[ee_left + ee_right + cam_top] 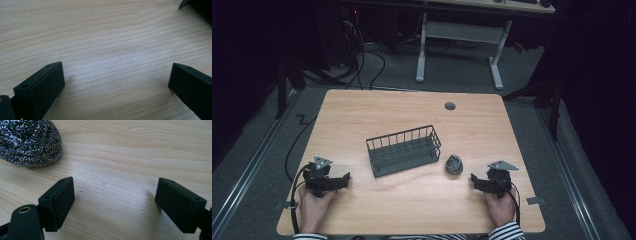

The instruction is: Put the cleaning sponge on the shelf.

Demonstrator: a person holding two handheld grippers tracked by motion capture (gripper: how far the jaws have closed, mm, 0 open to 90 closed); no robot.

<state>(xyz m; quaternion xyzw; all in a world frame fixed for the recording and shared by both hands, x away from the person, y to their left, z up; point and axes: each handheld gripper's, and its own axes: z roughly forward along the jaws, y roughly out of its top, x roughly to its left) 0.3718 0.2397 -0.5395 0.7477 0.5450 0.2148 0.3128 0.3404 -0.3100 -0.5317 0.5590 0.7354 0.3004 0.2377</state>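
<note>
Lab — cables (362, 65), adjustable desk (459, 30).

A white-legged desk (492, 30) and, apparently, cables (362, 55) stand beyond.

Materials on your table

Your matt black plastic grippers rest on pale, smooth wood-grain table (412, 210); beside the dull grey wire basket (403, 149) lies a glinting, rough steel-wool scourer (28, 141).

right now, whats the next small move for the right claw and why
Probably ease the right claw forward and toward the steel scrubber. Its jaws stand open with bare table between them, and the scrubber lies just ahead, off to one side, beside the wire basket.
</note>
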